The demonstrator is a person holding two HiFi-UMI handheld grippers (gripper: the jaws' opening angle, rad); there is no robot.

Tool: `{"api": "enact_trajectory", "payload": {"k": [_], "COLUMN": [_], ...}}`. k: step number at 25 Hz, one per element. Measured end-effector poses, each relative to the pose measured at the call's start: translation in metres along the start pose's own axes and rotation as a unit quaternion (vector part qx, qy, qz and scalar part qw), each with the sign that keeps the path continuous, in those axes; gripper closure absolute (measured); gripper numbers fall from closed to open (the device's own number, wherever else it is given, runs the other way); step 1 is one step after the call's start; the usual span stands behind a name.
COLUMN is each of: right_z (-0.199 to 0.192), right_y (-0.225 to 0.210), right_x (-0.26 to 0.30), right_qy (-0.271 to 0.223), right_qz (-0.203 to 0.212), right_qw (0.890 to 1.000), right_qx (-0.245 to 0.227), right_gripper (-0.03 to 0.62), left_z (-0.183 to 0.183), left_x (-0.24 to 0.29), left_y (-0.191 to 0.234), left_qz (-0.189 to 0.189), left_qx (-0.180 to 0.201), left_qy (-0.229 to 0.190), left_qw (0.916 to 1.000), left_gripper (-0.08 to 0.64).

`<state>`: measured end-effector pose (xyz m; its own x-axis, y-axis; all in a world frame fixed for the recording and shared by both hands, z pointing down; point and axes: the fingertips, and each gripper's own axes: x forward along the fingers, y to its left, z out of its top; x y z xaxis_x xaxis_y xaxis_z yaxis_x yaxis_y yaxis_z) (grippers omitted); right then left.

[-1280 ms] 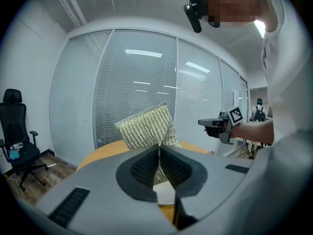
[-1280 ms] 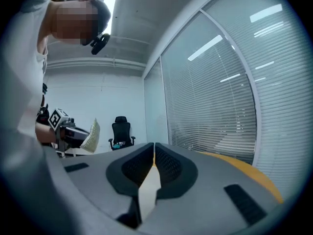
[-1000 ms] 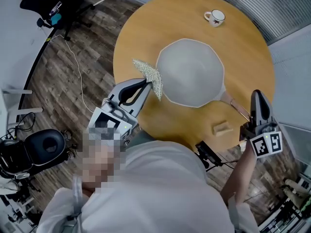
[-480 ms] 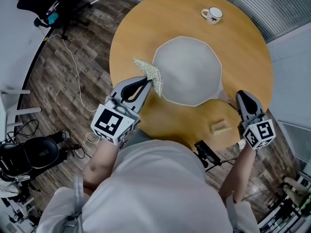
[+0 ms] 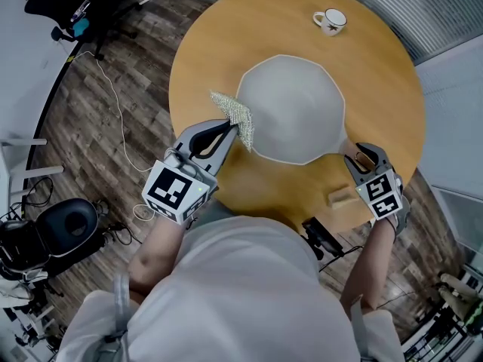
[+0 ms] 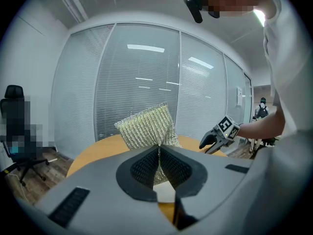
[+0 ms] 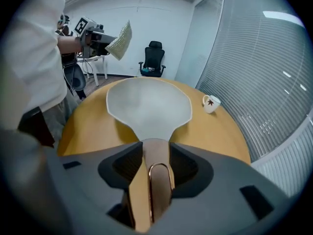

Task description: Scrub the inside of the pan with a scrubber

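Pan (image 5: pixel 294 108) is lying on the round wooden table (image 5: pixel 219 44), pale with a faceted rim. Its long axis is running straight ahead of the right gripper (image 5: pixel 362 157), with the coppery looped handle (image 7: pixel 155 170) pointing back between its jaws. Those jaws have just been opening and are straddling the handle, not clamping it. Left gripper (image 5: pixel 226 130) is pinching a silvery woven-mesh scrubber (image 5: pixel 234 113) that is sticking up just beside the pan's rim.

Pan (image 5: pixel 293 108) pale grey, handle (image 7: pixel 155 165) copper; scrubber (image 5: pixel 232 113) silver mesh; table (image 5: pixel 226 44) honey-tan wood; cup (image 5: pixel 330 21) white, dark leaf.
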<state>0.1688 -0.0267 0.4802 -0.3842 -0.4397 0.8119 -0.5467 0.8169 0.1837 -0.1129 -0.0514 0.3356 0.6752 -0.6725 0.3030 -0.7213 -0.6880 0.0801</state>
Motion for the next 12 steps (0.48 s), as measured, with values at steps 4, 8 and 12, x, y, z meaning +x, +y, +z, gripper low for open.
{"api": "enact_trajectory", "payload": {"k": [4,8,12], "right_z": [-0.017,-0.027,-0.029], "right_y": [0.001,0.001,0.003], "right_x": [0.011,0.022,0.034], "right_qy": [0.046,0.096,0.114], "right_qz": [0.019,0.033,0.06], "right_qw": [0.999,0.992,0.988], "right_qx": [-0.022,-0.075,-0.086], "right_gripper": [0.395,0.364,0.362], "left_z": [-0.002,-0.004,-0.004], "left_x": [0.001,0.001,0.001], "left_y": [-0.001,0.001,0.004], "left_qz": [-0.004,-0.007,-0.006], "left_qx": [-0.005,-0.006,-0.007], "left_qy": [0.002,0.004,0.004], "left_qw": [1.0,0.9999,1.0], "left_gripper": [0.541,0.541,0.541]}}
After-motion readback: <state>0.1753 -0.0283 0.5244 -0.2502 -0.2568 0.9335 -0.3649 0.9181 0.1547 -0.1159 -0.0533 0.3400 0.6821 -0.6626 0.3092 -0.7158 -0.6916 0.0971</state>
